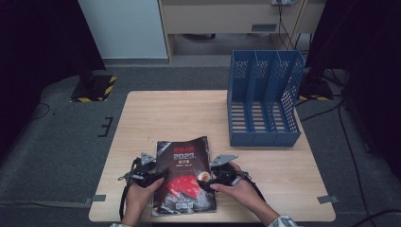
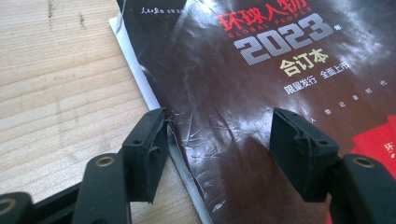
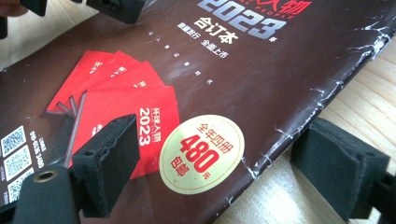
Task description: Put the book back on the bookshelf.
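- Person's hands: both enter from the near edge of the desk [image 1: 142,113] in the high view; the left hand [image 1: 137,195] and the right hand [image 1: 239,189] each hold one gripper.
- Left gripper [image 2: 219,140]: positioned at the left edge of the magazine [image 1: 184,177]. Fingers apart. In the left gripper view, one finger sits at the page edge over the bare wood, and the other finger [image 2: 299,149] sits over the dark cover; the edge of the magazine lies between them. The fingers are not closed on it.
- Right gripper [image 3: 229,172]: positioned at the right edge of the magazine. Fingers apart. In the right gripper view, one finger [image 3: 109,163] lies over the red printed area of the cover and the other is over the wood beside the worn spine edge. A round cream sticker [image 3: 201,154] with red print lies between the fingers.
- Magazine: lies flat, cover up, at the near centre of the desk, between the two grippers. Cover is dark with red and white lettering and "2023"; the surface is creased.
- File rack [image 1: 264,99]: blue, three compartments with perforated dividers, upright at the far right of the desk, well apart from the magazine.
- Beyond the desk: grey carpet floor [image 1: 61,137] and a pale wooden cabinet [image 1: 227,19].
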`<control>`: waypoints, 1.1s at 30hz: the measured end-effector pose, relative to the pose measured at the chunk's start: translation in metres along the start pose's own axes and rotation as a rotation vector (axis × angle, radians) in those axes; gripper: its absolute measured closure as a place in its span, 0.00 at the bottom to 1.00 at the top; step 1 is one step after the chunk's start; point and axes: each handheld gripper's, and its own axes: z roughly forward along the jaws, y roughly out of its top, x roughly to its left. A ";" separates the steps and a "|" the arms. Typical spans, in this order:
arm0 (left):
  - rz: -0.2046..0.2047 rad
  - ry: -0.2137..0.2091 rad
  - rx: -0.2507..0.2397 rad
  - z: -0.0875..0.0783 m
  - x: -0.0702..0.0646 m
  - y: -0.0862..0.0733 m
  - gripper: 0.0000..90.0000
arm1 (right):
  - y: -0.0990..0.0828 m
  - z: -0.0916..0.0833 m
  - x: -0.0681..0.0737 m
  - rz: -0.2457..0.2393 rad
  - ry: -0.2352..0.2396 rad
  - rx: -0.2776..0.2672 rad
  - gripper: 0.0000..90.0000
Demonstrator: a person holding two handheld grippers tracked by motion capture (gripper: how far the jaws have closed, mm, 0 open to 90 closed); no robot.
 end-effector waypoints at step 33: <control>0.026 -0.002 -0.045 0.003 -0.001 -0.008 0.36 | 0.037 0.021 0.013 0.043 0.068 0.062 0.31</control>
